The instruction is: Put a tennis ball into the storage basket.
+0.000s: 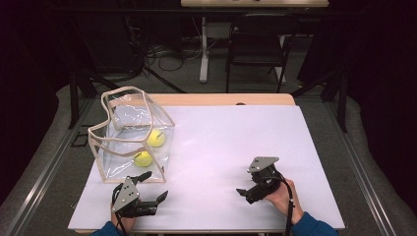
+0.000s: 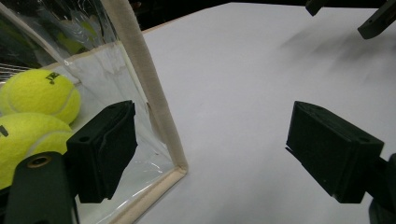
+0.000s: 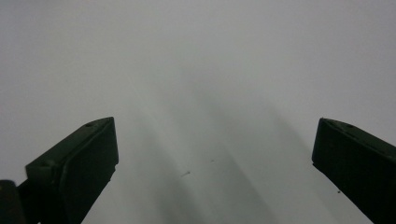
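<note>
A clear plastic bag with beige trim (image 1: 129, 129) stands open on the left of the white table (image 1: 236, 137). Two yellow tennis balls (image 1: 156, 138) (image 1: 143, 158) lie inside it. My left gripper (image 1: 153, 187) is open just in front of the bag's near right corner and holds nothing. In the left gripper view, the left gripper (image 2: 217, 149) has its left jaw against the bag's wall beside the trimmed corner (image 2: 152, 98), and the balls (image 2: 39, 95) (image 2: 25, 140) show through the plastic. My right gripper (image 1: 246, 182) hovers open low over bare table at the front right (image 3: 210, 163).
A black chair (image 1: 258, 39) and a white table leg (image 1: 203, 49) stand on the floor beyond the table, with cables nearby. The table's front edge runs just below both hands. In the left gripper view the right gripper's jaws (image 2: 373, 18) show at the top right.
</note>
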`<state>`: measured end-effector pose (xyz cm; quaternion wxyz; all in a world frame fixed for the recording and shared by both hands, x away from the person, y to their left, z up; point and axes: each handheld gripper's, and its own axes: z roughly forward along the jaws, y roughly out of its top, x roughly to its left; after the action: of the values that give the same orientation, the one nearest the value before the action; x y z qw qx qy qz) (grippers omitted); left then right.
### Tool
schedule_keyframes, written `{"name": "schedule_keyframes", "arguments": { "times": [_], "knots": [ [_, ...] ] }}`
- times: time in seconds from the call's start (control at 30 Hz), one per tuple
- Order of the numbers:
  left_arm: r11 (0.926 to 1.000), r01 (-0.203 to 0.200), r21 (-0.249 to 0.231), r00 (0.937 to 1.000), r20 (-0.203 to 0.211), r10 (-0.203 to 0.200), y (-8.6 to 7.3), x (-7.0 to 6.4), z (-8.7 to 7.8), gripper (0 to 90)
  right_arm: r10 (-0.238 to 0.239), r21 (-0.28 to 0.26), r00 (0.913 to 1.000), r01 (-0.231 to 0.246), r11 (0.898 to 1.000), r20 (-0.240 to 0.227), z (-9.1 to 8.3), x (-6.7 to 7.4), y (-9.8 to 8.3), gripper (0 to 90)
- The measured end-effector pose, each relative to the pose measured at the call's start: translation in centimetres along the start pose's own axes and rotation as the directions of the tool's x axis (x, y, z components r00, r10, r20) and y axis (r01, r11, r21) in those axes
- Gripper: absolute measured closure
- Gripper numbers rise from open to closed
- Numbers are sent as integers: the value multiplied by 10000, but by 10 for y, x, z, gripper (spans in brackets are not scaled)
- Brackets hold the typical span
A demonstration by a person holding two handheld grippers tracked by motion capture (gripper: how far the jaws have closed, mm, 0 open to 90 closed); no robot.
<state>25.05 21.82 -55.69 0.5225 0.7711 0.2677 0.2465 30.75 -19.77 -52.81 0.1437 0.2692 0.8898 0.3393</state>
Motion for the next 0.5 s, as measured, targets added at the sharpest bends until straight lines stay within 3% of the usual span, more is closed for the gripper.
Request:
{"name": "schedule_keyframes", "arguments": {
  "times": [0.2,0.5],
  "knots": [
    [10000,48,0,10000,33,-48,0,0,0,157,215,-77,9994,-213,9997,264,-2,-1,-11,0],
    [10000,60,36,10000,52,-60,-1,0,1,158,443,-206,9986,-437,9988,302,-9,1,-24,0]
  ]
}}
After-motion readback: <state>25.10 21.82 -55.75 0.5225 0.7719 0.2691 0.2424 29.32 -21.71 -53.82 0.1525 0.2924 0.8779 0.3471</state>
